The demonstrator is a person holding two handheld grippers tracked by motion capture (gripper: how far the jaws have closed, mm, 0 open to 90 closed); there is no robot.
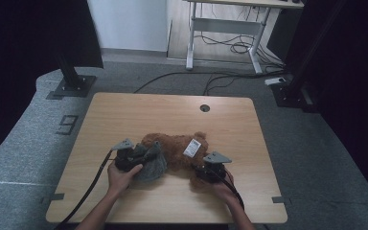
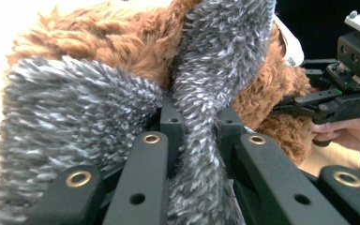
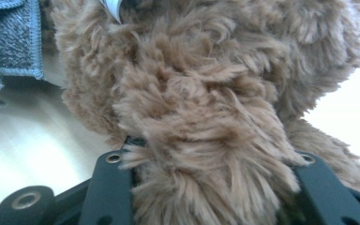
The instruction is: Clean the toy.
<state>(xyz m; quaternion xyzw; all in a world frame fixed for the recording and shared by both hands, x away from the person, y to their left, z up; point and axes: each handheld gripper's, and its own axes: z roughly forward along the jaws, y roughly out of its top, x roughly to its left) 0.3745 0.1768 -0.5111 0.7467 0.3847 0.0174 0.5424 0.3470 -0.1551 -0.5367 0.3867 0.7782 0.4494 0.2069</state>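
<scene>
A brown plush toy point(image 1: 175, 146) with a white tag point(image 1: 192, 147) lies near the front of the wooden table point(image 1: 124, 115). A grey fuzzy garment point(image 1: 154, 165) sits against its left side. My left gripper point(image 1: 141, 155) is shut on a fold of that grey garment point(image 2: 201, 93), pinched between the jaws point(image 2: 199, 136), with brown fur point(image 2: 122, 42) behind it. My right gripper point(image 1: 202, 173) grips a limb at the toy's right end. That limb's brown fur point(image 3: 206, 93) fills the gap between the jaws point(image 3: 211, 159). The grey garment's hemmed edge point(image 3: 9, 42) shows at the upper left.
A round cable hole point(image 1: 204, 108) sits near the table's far edge. Bare tabletop lies beyond and beside the toy. On the floor stand a black stand base point(image 1: 72, 86) at the left, a white desk frame point(image 1: 225, 28) with cables behind, and another base point(image 1: 287, 91) at the right.
</scene>
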